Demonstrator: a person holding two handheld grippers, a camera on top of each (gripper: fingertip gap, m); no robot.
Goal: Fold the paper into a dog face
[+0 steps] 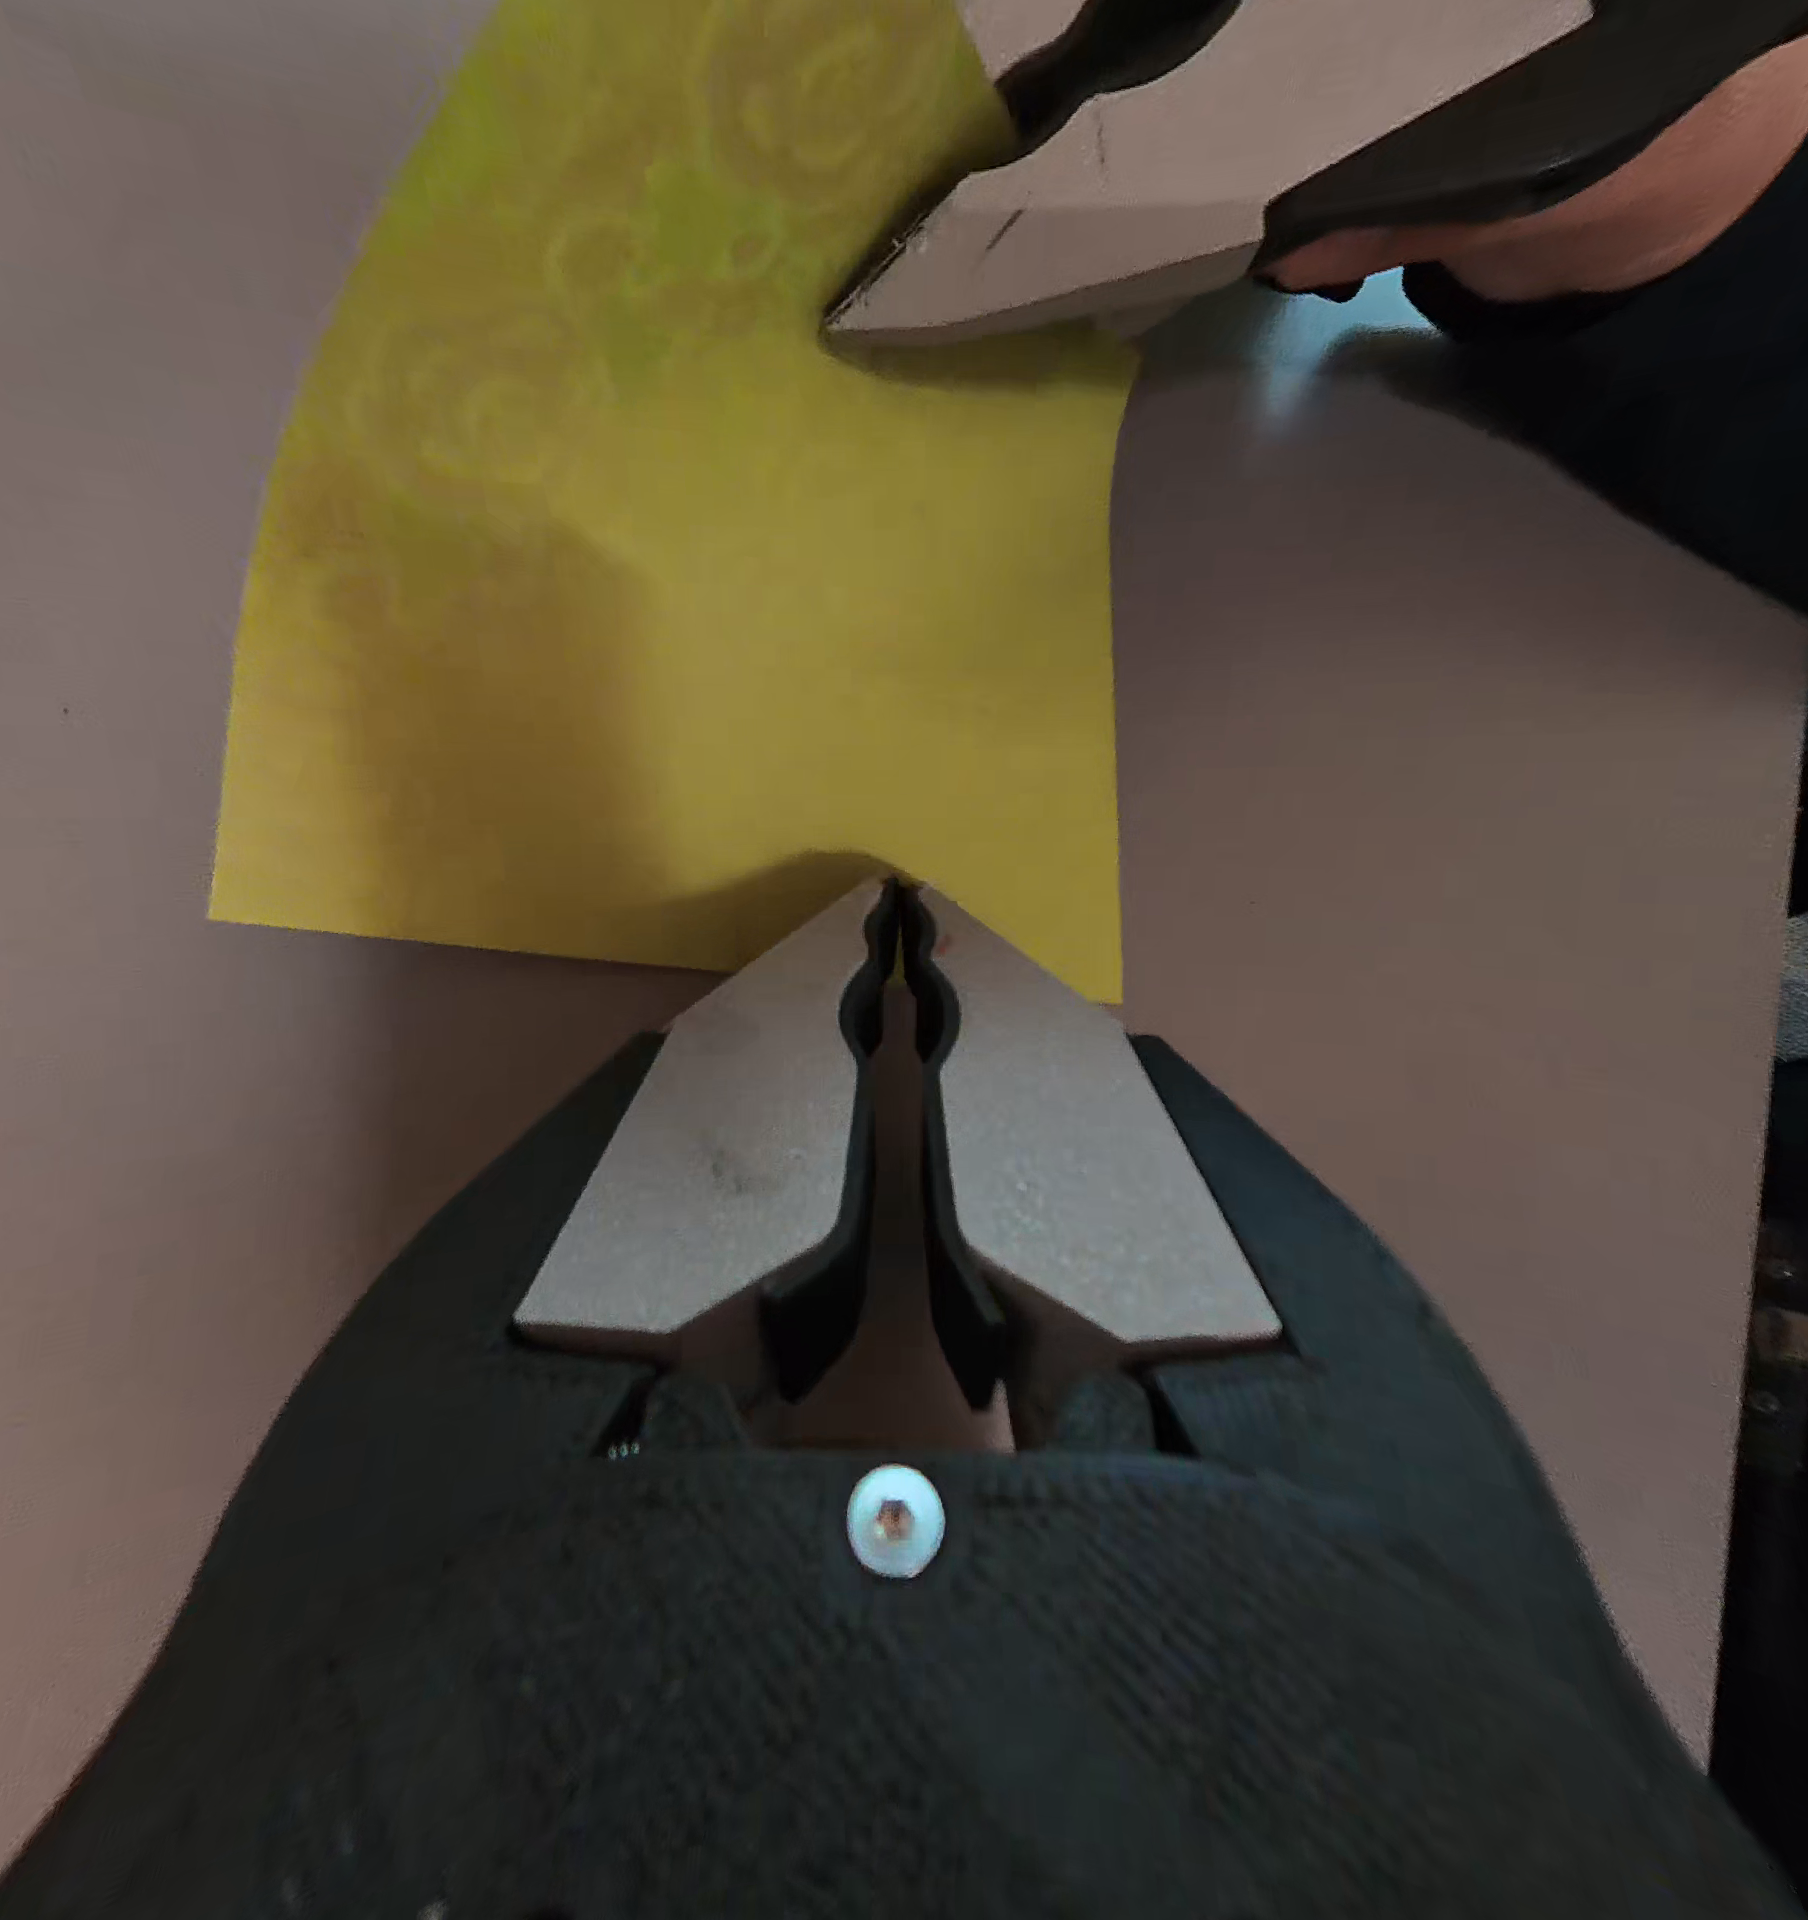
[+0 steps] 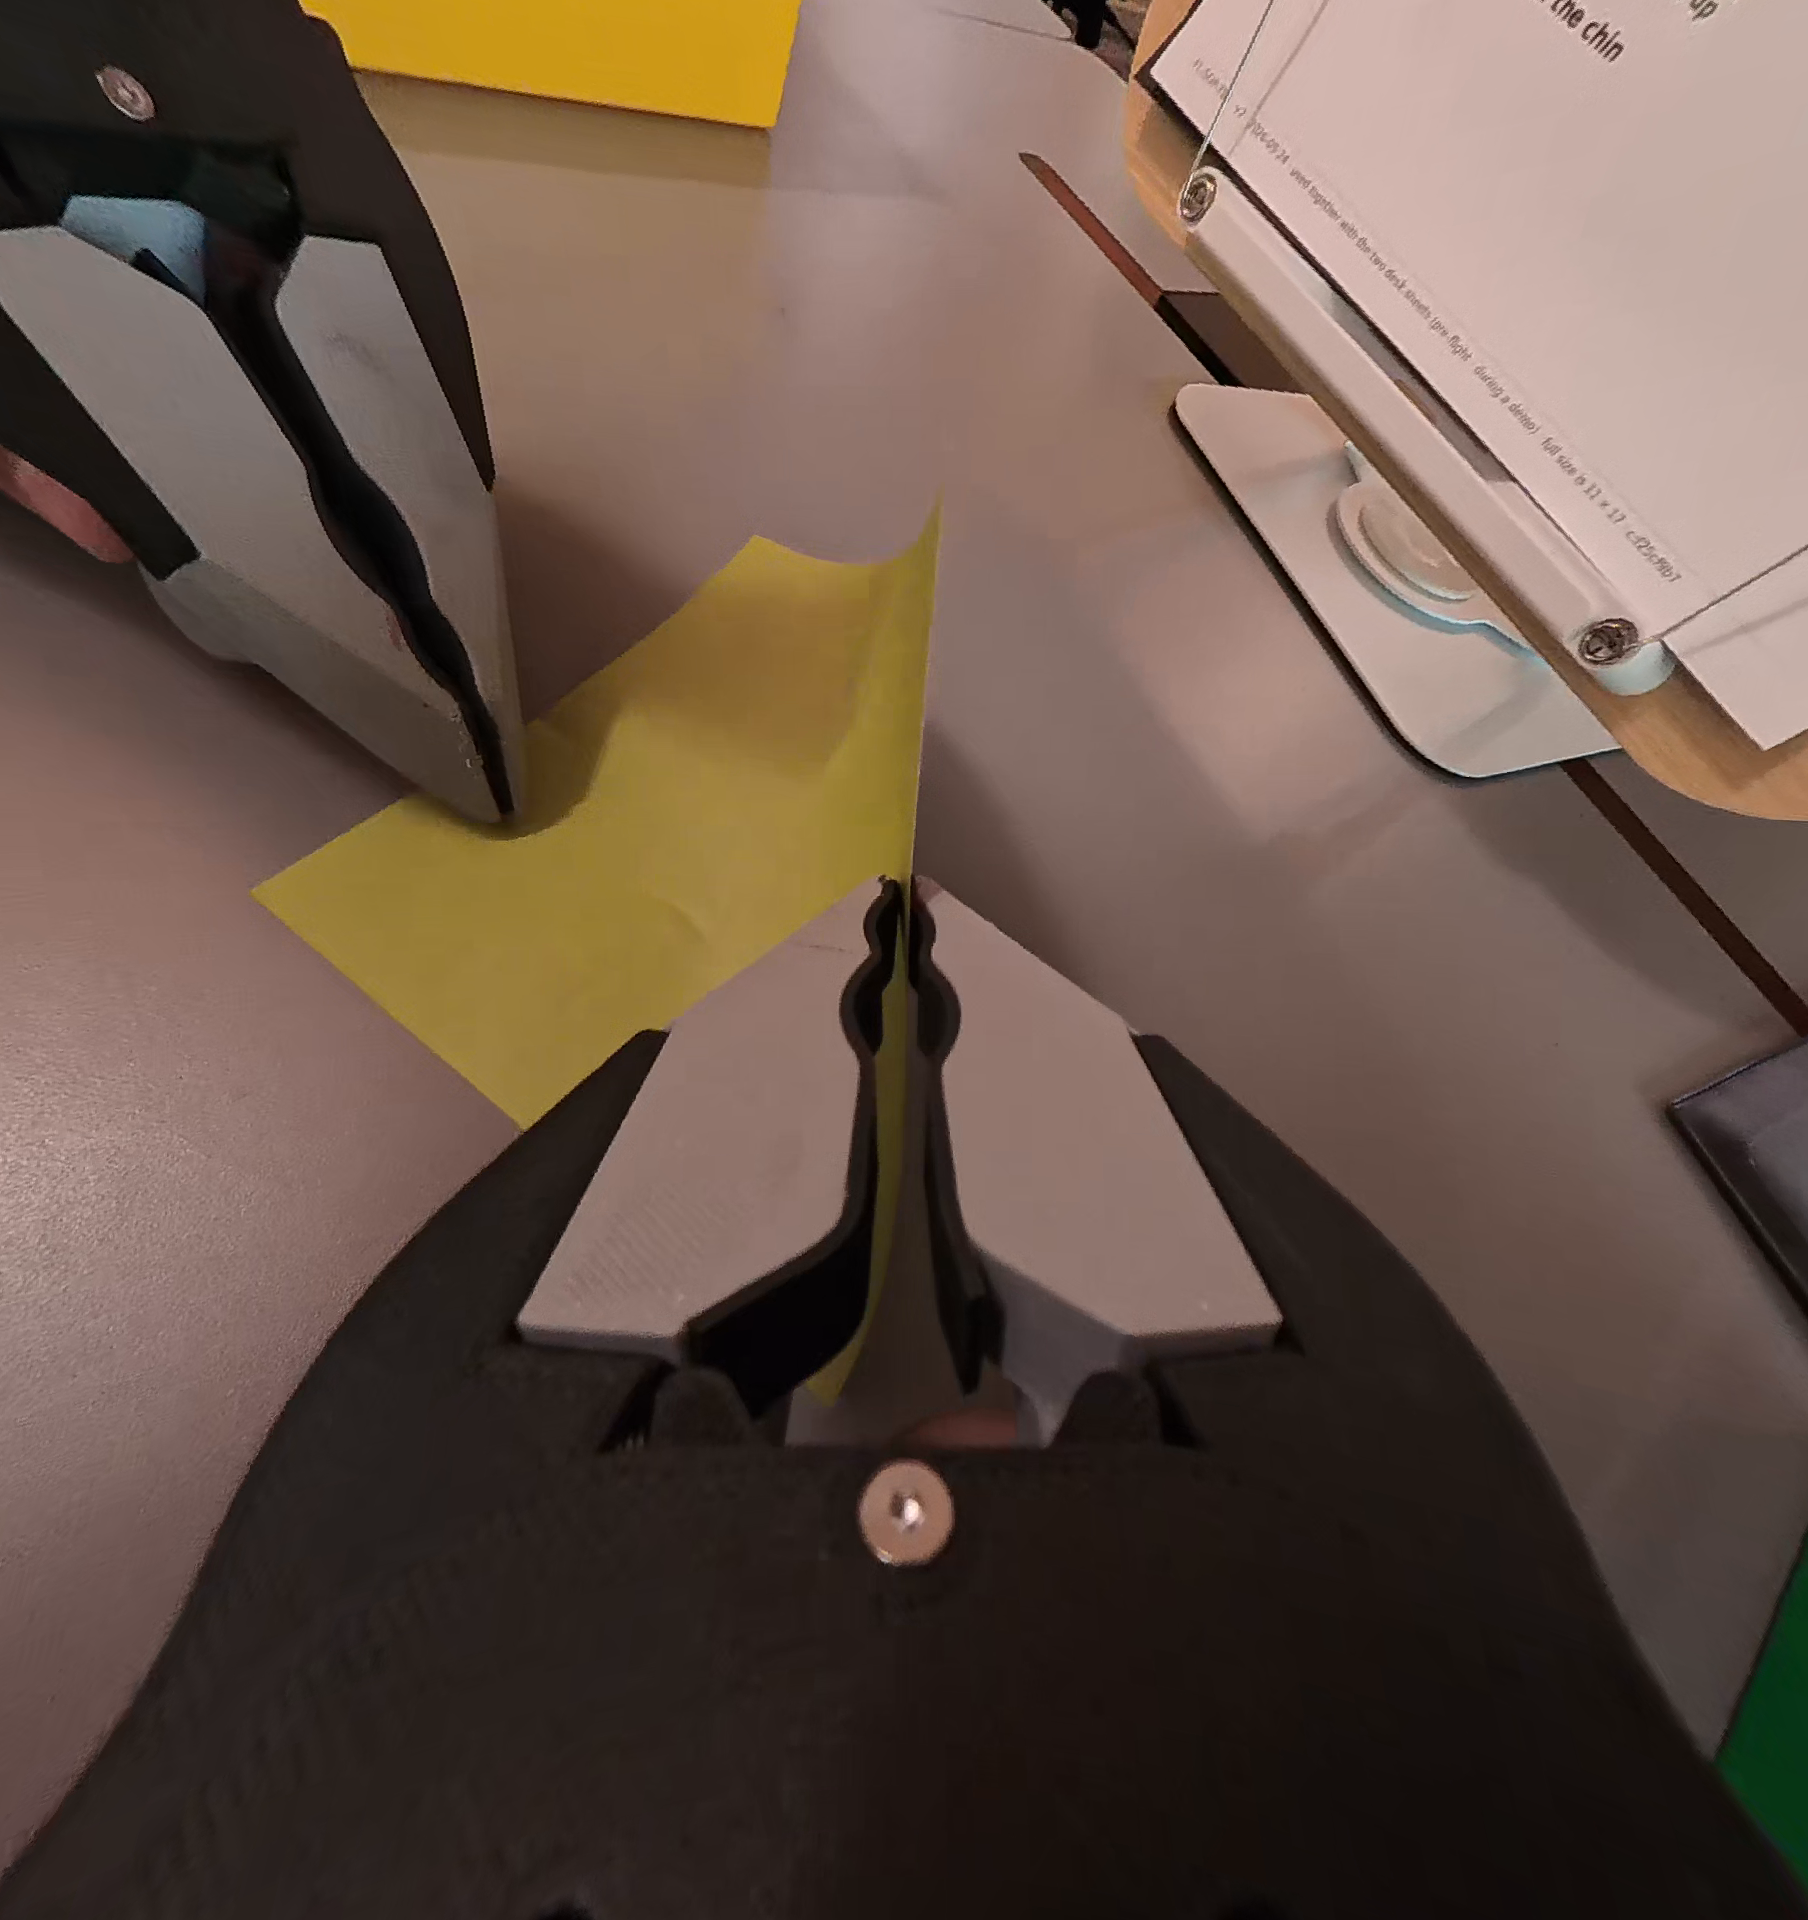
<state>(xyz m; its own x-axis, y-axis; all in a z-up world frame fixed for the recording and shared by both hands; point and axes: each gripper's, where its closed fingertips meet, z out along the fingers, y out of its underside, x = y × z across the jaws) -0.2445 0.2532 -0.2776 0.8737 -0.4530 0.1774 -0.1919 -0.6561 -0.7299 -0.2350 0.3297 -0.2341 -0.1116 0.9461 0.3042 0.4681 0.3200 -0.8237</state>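
A yellow sheet of paper [image 1: 671, 623] lies on the grey-brown table [image 1: 1399, 727]. My left gripper [image 1: 892, 891] is shut, and its tips rest on the paper just inside its near edge. In the right wrist view this gripper [image 2: 495, 810] stands tip-down on the paper [image 2: 671, 831] near its left edge. My right gripper [image 2: 905, 888] is shut on the paper's right edge and lifts it, so that side stands up while the rest lies flat. The paper runs back between its pads. It also shows in the left wrist view [image 1: 848, 312] at the far side of the sheet.
A white stand [image 2: 1399, 582] with a printed sheet [image 2: 1502, 312] stands at the right. A yellow sheet or stack [image 2: 567, 52] lies at the back. A dark tray [image 2: 1793, 1164] and a green thing [image 2: 1804, 1714] sit at the right edge. A person's hand [image 1: 1606, 208] holds the right gripper. The tips of one gripper are about 9 cm away from the tips of the other.
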